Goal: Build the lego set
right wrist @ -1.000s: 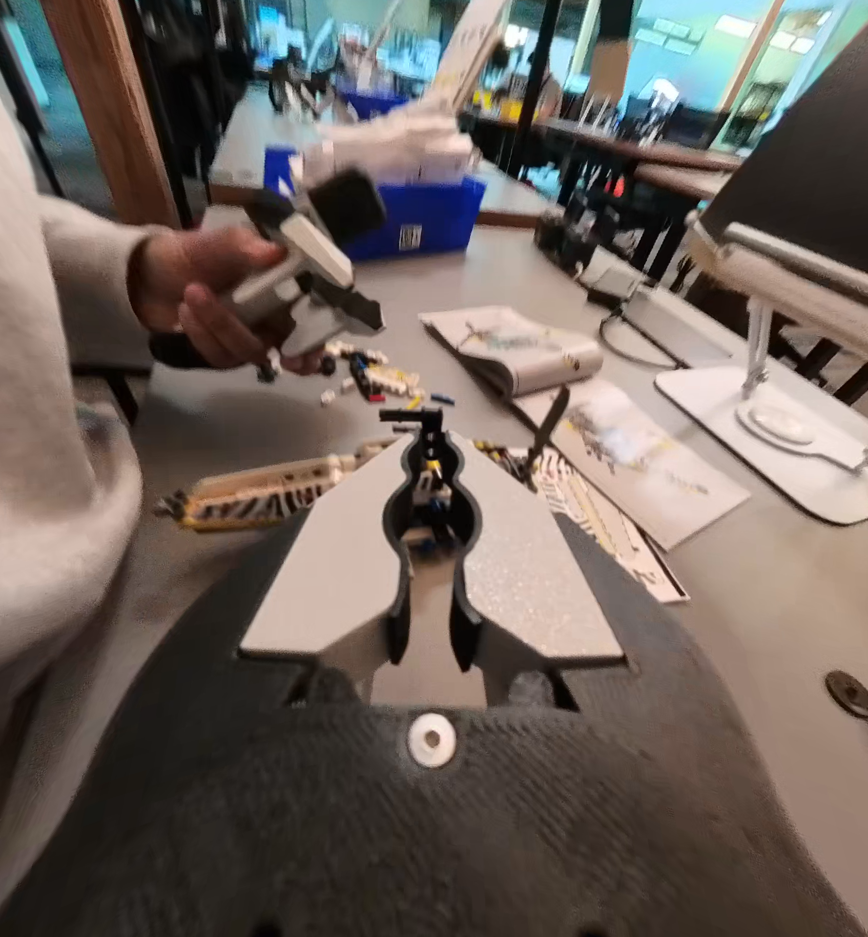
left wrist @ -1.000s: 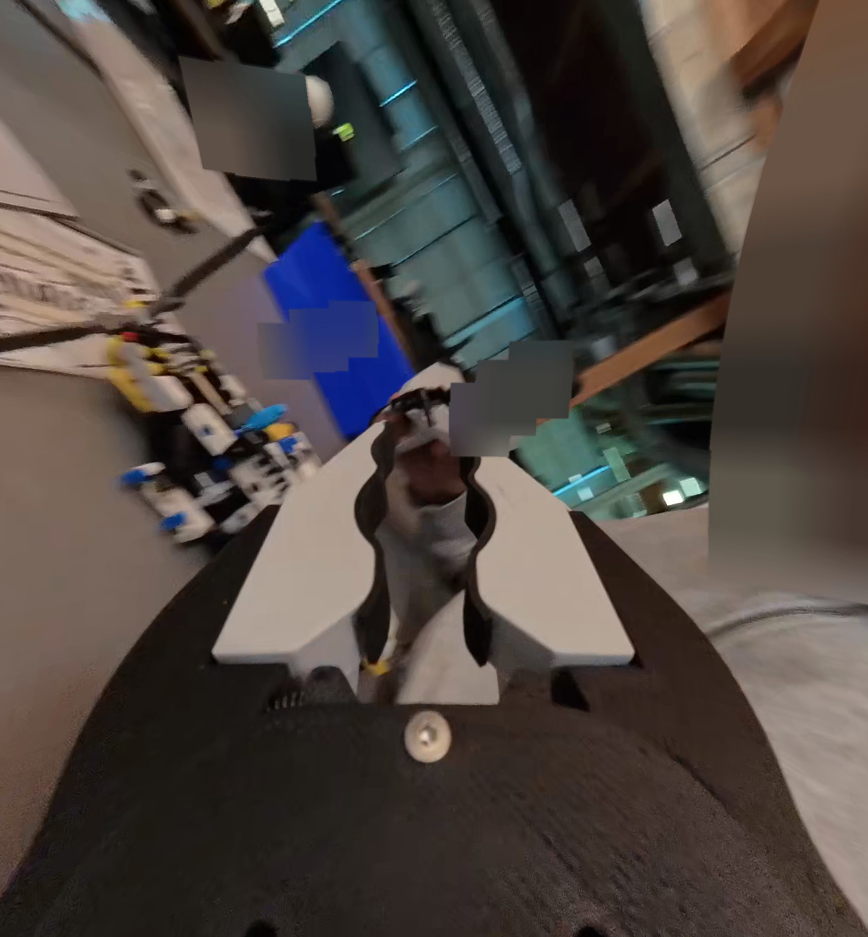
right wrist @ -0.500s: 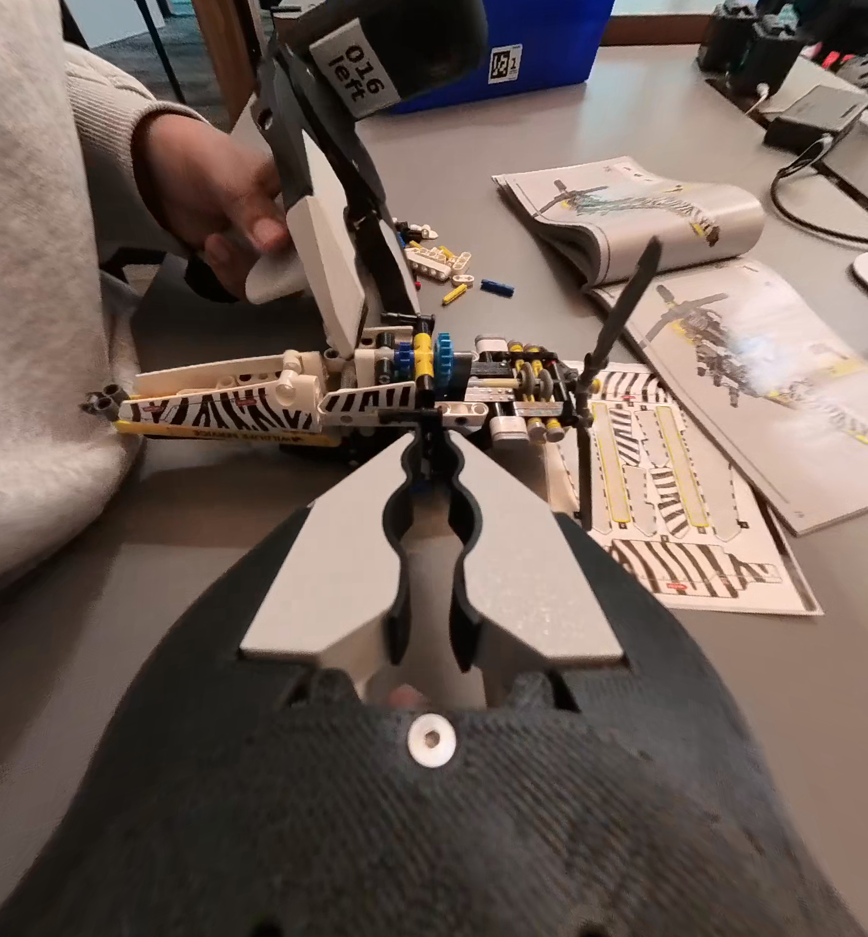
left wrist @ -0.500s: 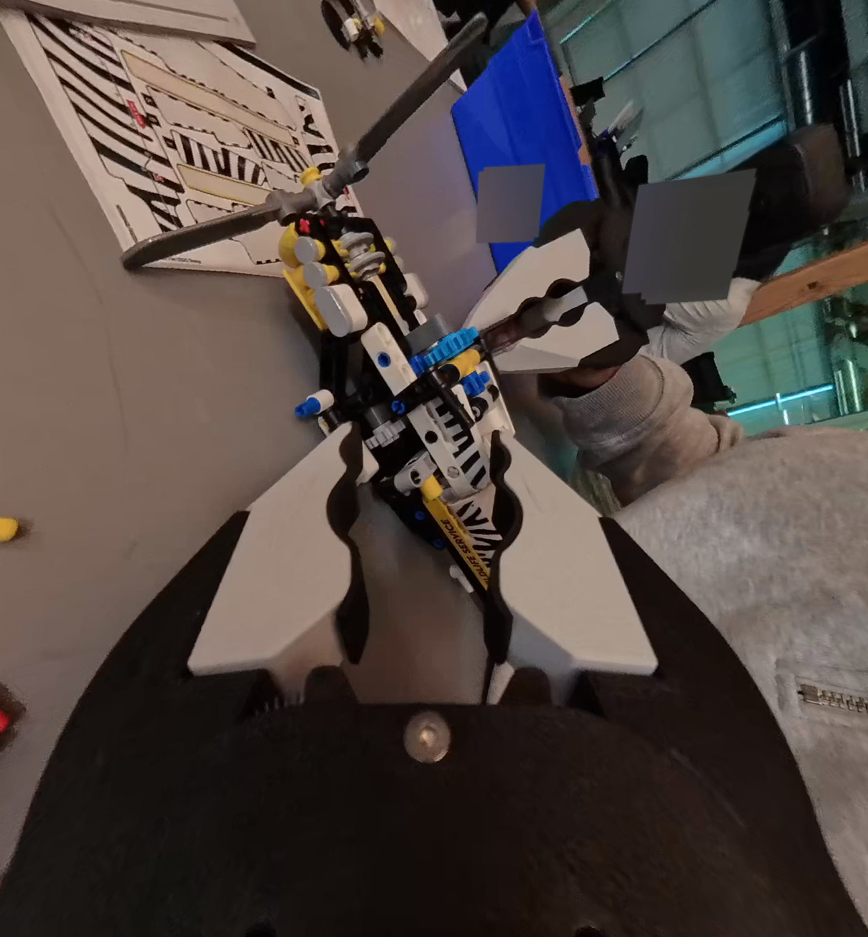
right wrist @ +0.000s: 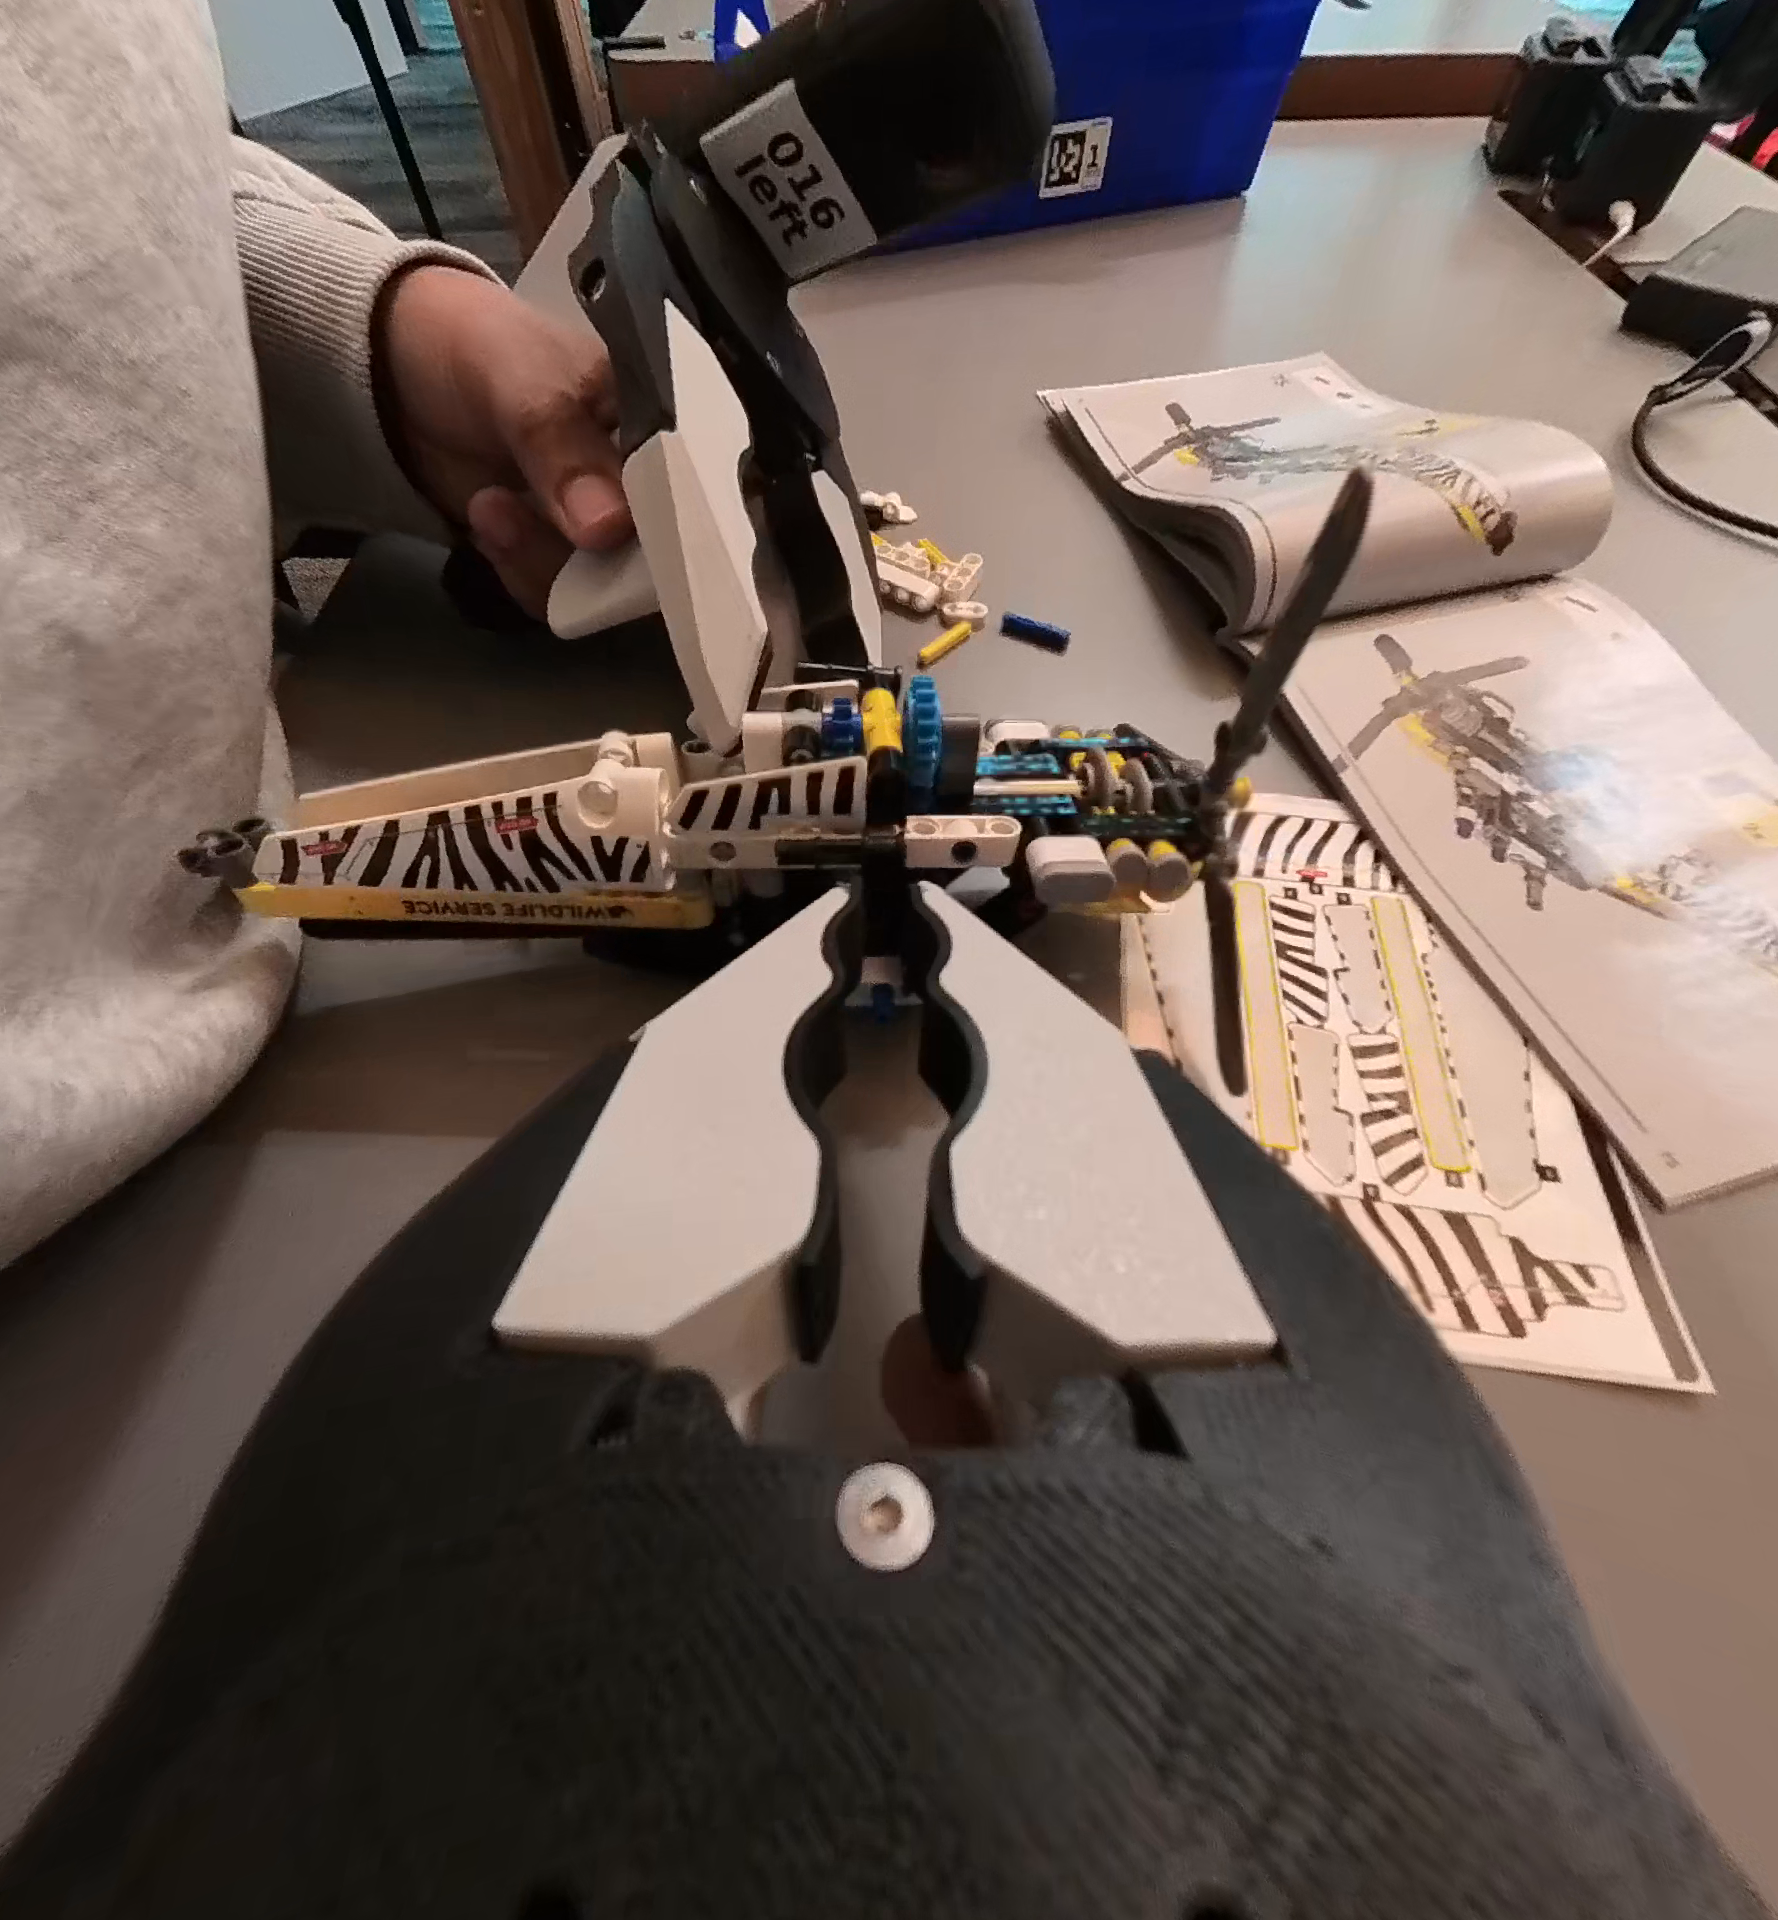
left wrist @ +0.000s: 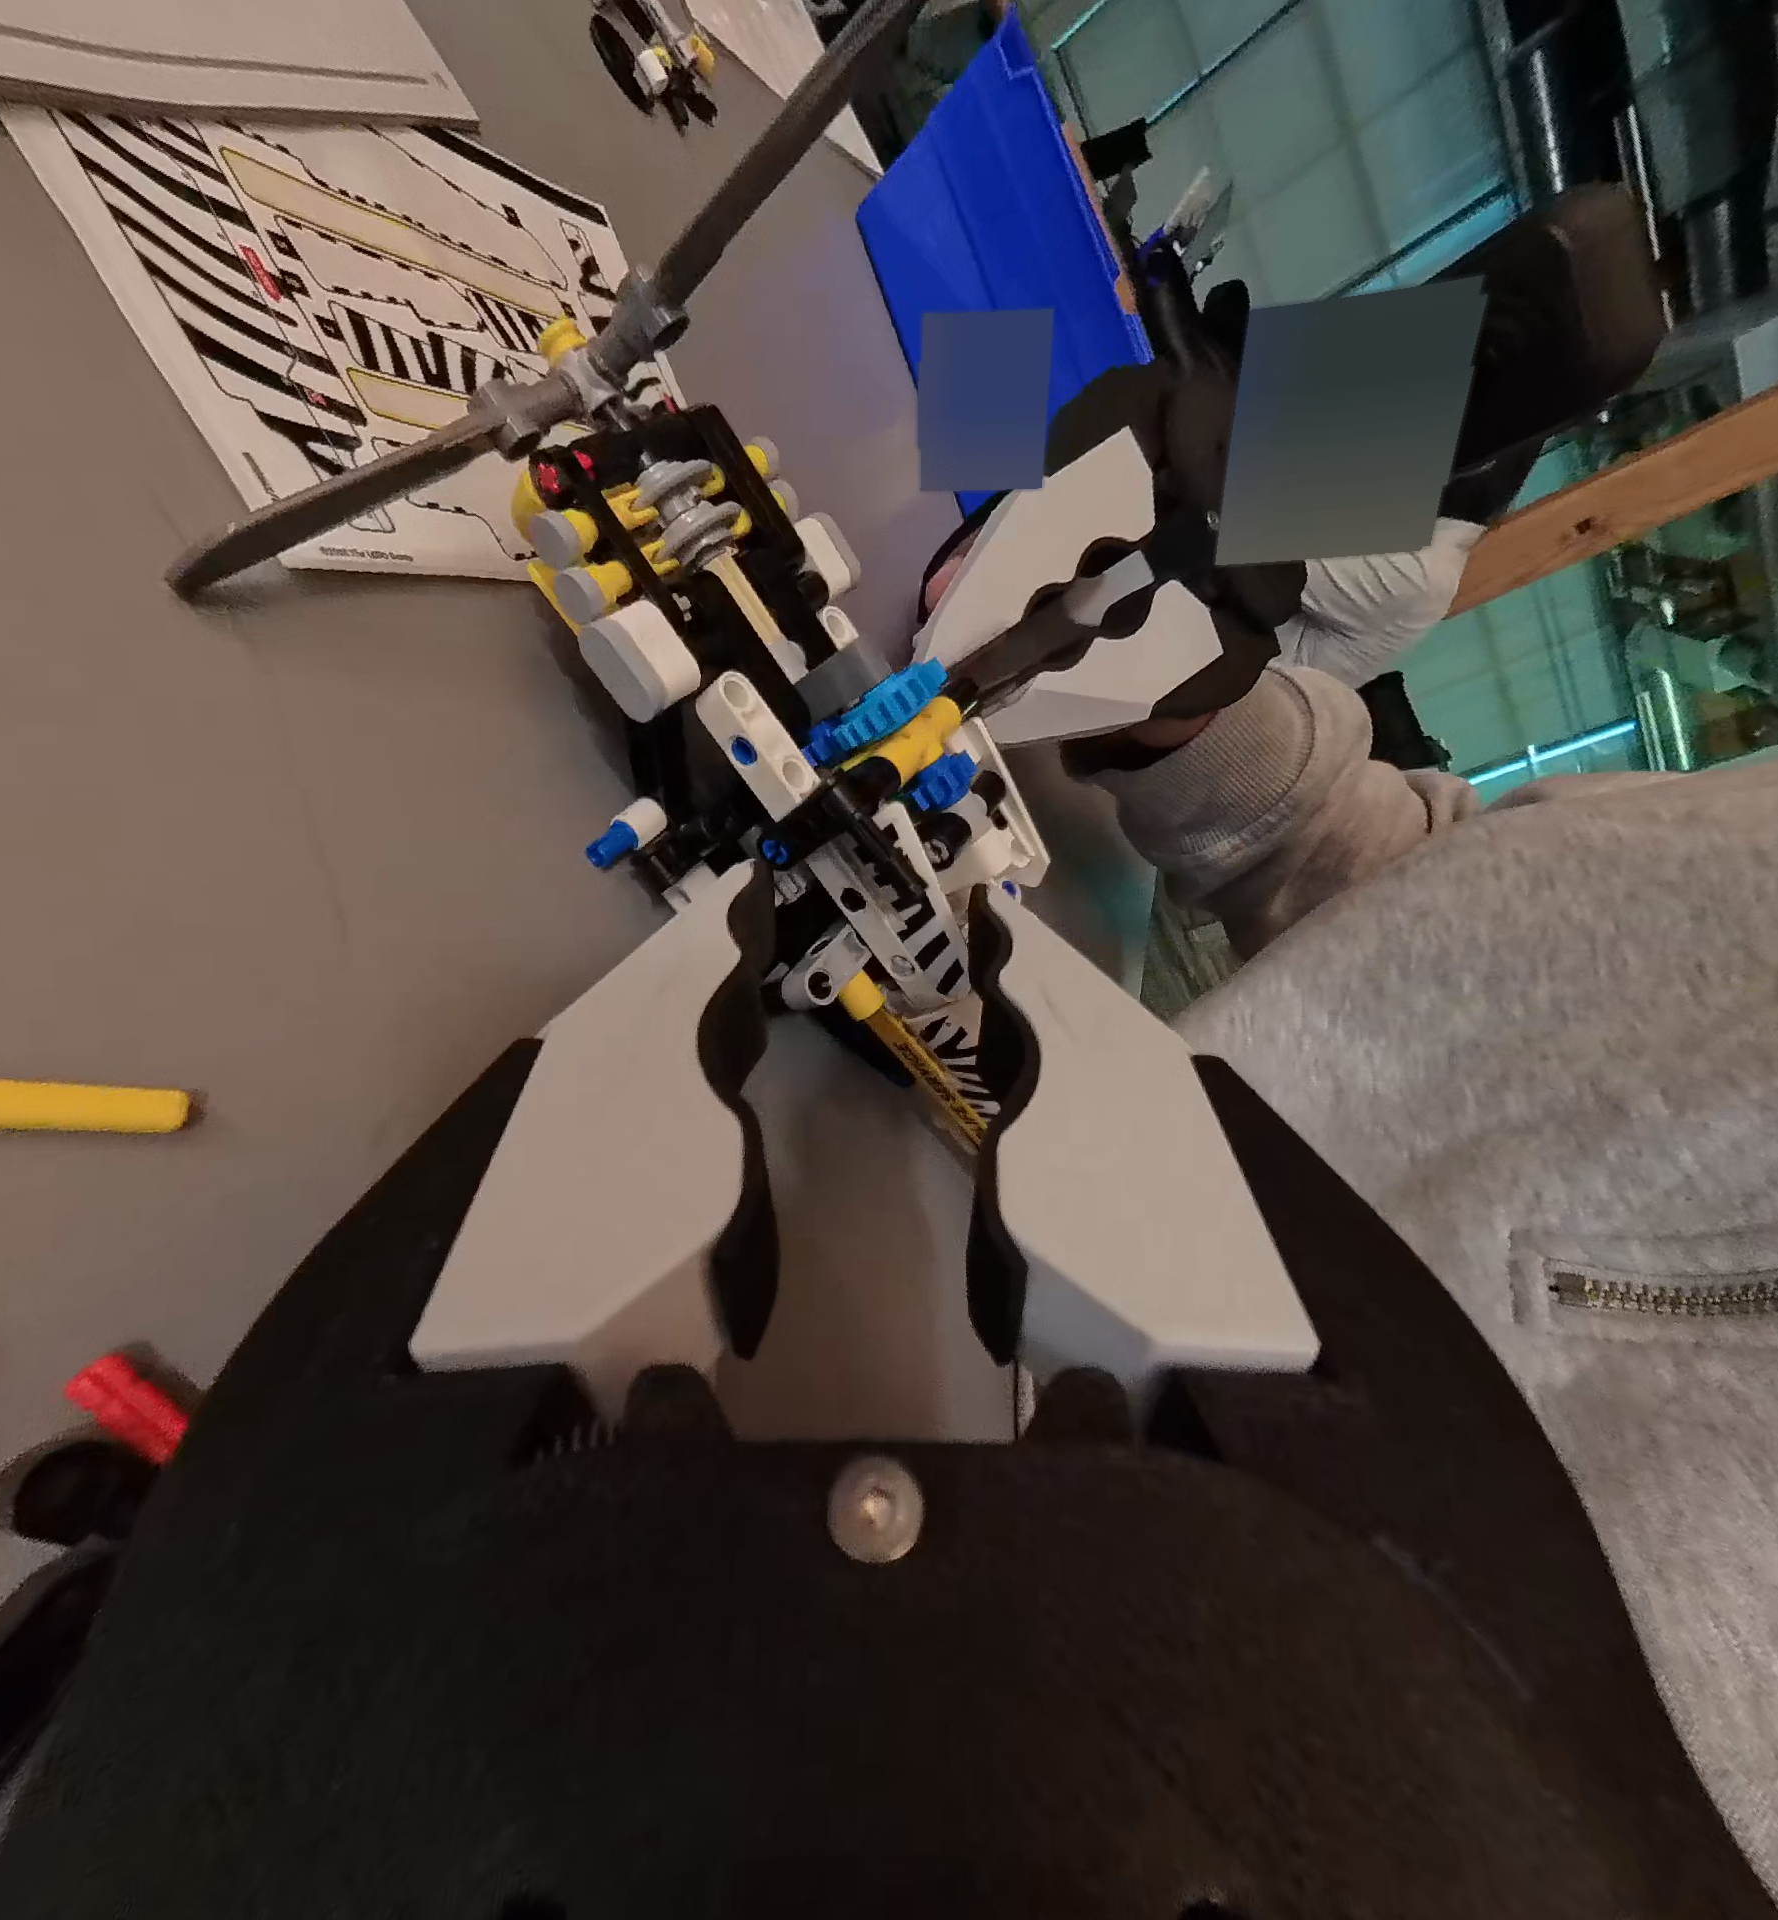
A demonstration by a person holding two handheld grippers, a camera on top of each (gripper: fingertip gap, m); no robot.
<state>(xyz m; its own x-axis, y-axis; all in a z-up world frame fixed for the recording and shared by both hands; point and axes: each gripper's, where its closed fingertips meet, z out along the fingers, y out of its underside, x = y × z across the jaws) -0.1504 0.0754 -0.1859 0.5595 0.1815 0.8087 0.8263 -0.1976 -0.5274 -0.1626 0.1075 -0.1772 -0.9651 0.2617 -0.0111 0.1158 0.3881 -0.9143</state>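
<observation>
A lego helicopter [right wrist: 552, 842] with zebra-striped panels, a blue gear and a dark rotor [right wrist: 1280, 644] lies on the grey table. My left gripper [left wrist: 869, 914] comes down over the body behind the gear, one finger on each side, shut on it; it also shows in the right wrist view [right wrist: 760, 696]. My right gripper [right wrist: 885, 909] is shut on a small black piece [right wrist: 880, 862] pressed against the model's near side below the gear. The right gripper also shows in the left wrist view [left wrist: 968, 681], with its tips at the blue gear [left wrist: 880, 717].
A zebra sticker sheet [right wrist: 1384, 1039] and two open instruction booklets [right wrist: 1332, 468] lie right of the model. Loose pieces [right wrist: 926, 571] lie behind it, before a blue bin [right wrist: 1176, 104]. A yellow axle [left wrist: 54, 1107] and a red piece [left wrist: 126, 1392] lie apart. A grey sleeve [right wrist: 85, 623] is at left. Some 5 cm of space lies between my two pairs of fingers.
Both grippers have come in to the helicopter. The left gripper swung down and closed over its body. The right gripper carried the black piece forward against the model's side.
</observation>
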